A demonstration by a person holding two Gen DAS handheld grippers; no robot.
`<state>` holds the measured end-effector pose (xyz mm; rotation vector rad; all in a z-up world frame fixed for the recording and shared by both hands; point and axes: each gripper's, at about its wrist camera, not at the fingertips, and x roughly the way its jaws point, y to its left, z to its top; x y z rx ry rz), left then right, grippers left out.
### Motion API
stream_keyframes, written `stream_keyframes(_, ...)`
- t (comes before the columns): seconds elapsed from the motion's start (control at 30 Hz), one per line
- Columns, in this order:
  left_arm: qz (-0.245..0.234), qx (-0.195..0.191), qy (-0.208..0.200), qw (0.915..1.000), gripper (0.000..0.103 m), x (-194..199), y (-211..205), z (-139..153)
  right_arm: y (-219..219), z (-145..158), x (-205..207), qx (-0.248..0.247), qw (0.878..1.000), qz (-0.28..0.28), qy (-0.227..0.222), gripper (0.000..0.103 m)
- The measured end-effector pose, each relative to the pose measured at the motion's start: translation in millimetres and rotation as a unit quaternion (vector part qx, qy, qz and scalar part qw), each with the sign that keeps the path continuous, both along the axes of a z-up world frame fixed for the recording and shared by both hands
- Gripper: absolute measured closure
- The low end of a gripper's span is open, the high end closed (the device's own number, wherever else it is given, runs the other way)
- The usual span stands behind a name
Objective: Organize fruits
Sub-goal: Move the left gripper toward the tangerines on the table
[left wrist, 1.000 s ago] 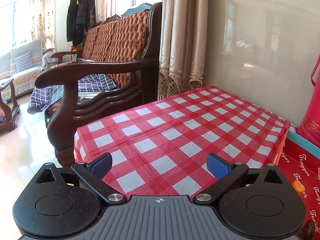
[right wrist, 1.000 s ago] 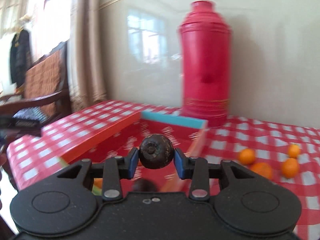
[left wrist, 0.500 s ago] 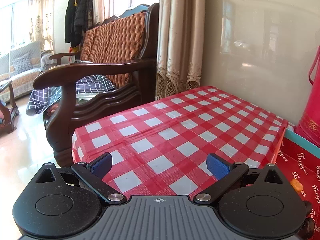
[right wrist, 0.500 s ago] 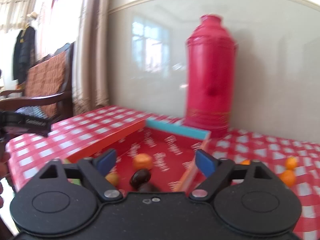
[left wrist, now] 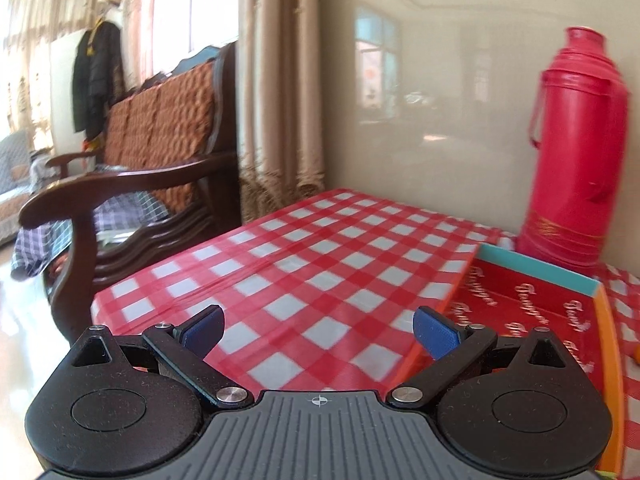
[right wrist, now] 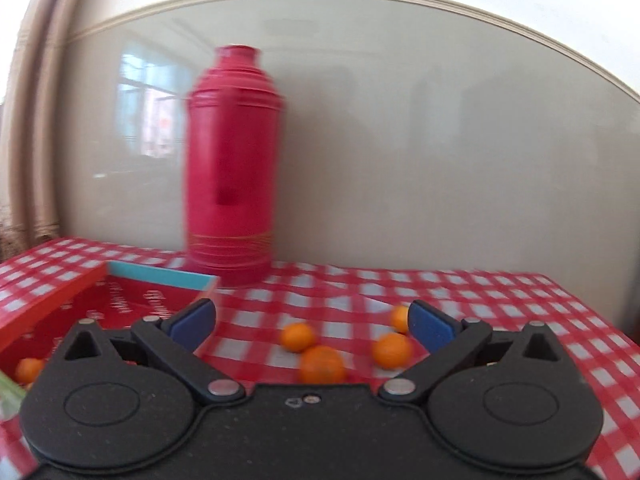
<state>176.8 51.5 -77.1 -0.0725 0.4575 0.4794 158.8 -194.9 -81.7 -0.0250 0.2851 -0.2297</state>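
A shallow red box (right wrist: 52,294) with orange walls and a teal far wall lies on the checked tablecloth; it also shows in the left wrist view (left wrist: 532,308). One orange (right wrist: 29,369) lies in the box. Several small oranges (right wrist: 322,364) lie loose on the cloth right of the box. My right gripper (right wrist: 310,324) is open and empty, just above and in front of these oranges. My left gripper (left wrist: 318,332) is open and empty above the cloth, left of the box.
A tall red thermos (right wrist: 231,160) stands behind the box against the glossy wall; it also shows in the left wrist view (left wrist: 576,152). A wooden armchair (left wrist: 132,184) and curtain (left wrist: 280,92) stand past the table's left edge (left wrist: 100,300).
My right gripper opened and let go of the dark fruit over the box, then swung right toward the loose oranges. My left gripper turned right, bringing box and thermos into view.
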Motion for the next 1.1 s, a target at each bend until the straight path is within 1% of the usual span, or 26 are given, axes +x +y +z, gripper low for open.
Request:
stream_keyframes(0.17, -0.062, 0.014, -0.008, 0.9980, 0.003, -0.9, -39.4, 0.7, -35.1, -4.9, -3.2, 0.006, 0.996, -0.092, 0.010, 0.006)
stream_keyframes(0.3, -0.114, 0.027, -0.010, 0.9930, 0.003, -1.0, -77.4, 2.4, -56.0, -5.6, -10.5, 0.000, 0.989, -0.151, 0.012, 0.006)
stream_keyframes(0.43, -0.170, 0.045, -0.012, 0.9844, 0.003, -1.3, -122.9, 4.5, -77.2, -7.7, -18.3, 0.002, 0.980, -0.197, 0.017, 0.006)
stream_keyframes(0.57, -0.222, 0.054, -0.010, 0.9734, 0.003, 1.4, -165.9, 1.2, -94.7, -7.3, -30.8, 0.002, 0.971, -0.239, 0.012, 0.006)
stream_keyframes(0.67, -0.253, 0.061, 0.004, 0.9654, 0.003, 7.7, -193.9, -6.5, -106.6, -6.4, -40.9, -0.002, 0.966, -0.260, 0.001, 0.006)
stream_keyframes(0.73, -0.272, 0.058, 0.015, 0.9604, 0.003, 14.0, -209.0, -11.0, -115.8, -7.0, -47.3, 0.004, 0.964, -0.264, 0.001, 0.006)
stream_keyframes(0.9, -0.307, 0.034, 0.038, 0.9504, 0.003, 33.3, -237.2, -19.5, -133.5, -9.2, -60.4, 0.012, 0.961, -0.275, 0.002, 0.006)
stream_keyframes(1.0, -0.324, 0.022, 0.044, 0.9447, 0.004, 43.8, -249.8, -25.5, -141.9, -11.5, -66.2, 0.015, 0.960, -0.278, 0.003, 0.006)
stream_keyframes(1.07, -0.336, 0.019, 0.044, 0.9407, 0.011, 48.0, -257.0, -28.2, -146.7, -13.1, -67.8, 0.020, 0.960, -0.279, 0.006, 0.006)
stream_keyframes(1.1, -0.340, 0.021, 0.049, 0.9388, 0.019, 50.8, -260.6, -30.0, -150.3, -13.3, -67.9, 0.023, 0.960, -0.279, 0.008, 0.006)
